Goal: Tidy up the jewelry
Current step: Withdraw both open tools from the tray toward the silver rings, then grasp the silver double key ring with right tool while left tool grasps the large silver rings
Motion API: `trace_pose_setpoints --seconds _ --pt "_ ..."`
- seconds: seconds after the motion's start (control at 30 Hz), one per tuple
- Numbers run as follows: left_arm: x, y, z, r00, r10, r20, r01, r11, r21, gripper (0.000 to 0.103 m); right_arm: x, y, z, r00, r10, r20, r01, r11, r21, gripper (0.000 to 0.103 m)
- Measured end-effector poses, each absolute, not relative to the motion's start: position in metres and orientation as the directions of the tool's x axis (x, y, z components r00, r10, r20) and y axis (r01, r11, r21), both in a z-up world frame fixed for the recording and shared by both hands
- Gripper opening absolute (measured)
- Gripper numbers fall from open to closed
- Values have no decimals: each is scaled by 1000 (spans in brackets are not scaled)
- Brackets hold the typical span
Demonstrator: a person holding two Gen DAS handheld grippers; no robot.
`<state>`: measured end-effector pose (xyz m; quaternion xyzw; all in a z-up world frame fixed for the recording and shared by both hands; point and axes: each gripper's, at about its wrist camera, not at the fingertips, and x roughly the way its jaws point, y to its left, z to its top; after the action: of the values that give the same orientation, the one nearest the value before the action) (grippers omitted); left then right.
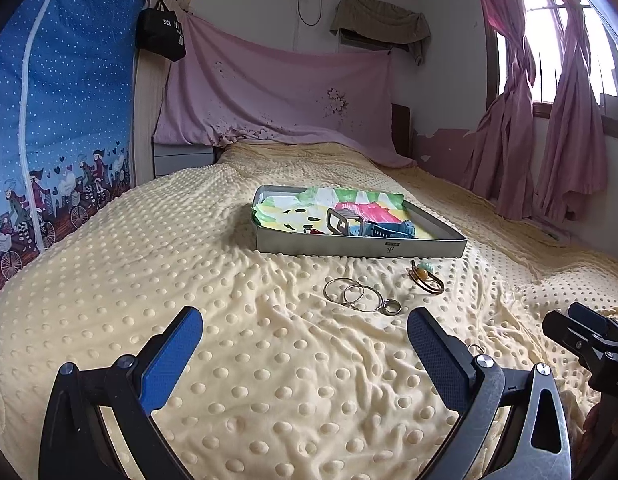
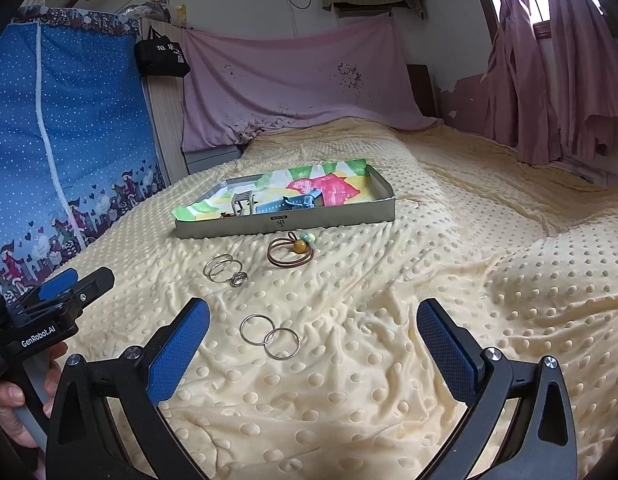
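Observation:
A grey metal tray (image 1: 361,247) (image 2: 285,222) lined with colourful cloth rests on the bed and holds a grey hair claw (image 1: 343,222) (image 2: 243,201) and a blue clip (image 1: 389,230) (image 2: 297,201). In front of it lie a brown hair tie with an amber bead (image 1: 427,280) (image 2: 291,254), two overlapping silver hoops (image 1: 355,294) (image 2: 219,268) and a small ring (image 1: 391,307) (image 2: 237,279). A second pair of silver hoops (image 2: 269,338) lies just ahead of my right gripper (image 2: 313,332), which is open and empty. My left gripper (image 1: 305,340) (image 2: 61,296) is also open and empty, short of the first hoops.
The bed is covered by a cream dotted blanket (image 1: 269,380) with wrinkles. A blue patterned wardrobe cover (image 1: 61,120) stands on the left. A pink sheet (image 1: 277,96) hangs behind the bed and pink curtains (image 1: 549,140) on the right. A hand (image 2: 13,400) grips the left gripper's handle.

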<state>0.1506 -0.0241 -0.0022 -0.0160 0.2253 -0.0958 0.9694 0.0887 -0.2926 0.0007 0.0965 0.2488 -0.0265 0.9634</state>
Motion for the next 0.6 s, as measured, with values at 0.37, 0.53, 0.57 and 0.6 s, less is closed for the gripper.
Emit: trace_pose_setpoints --seconds 0.37,0.53,0.57,0.6 --pt "162 -26 -13 859 -192 -474 179 981 -73 103 112 -282 -25 795 15 -607 99 983 153 102" --pt "173 -29 -13 855 -193 -482 188 980 -59 103 123 -271 -31 778 7 -629 89 989 122 102" --pt "176 -30 -12 855 -194 -481 191 980 -56 103 125 -270 -32 778 7 -629 90 988 122 102" --pt "179 -31 -13 854 -194 -482 193 980 -53 103 127 -269 -33 776 2 -631 92 989 117 102"
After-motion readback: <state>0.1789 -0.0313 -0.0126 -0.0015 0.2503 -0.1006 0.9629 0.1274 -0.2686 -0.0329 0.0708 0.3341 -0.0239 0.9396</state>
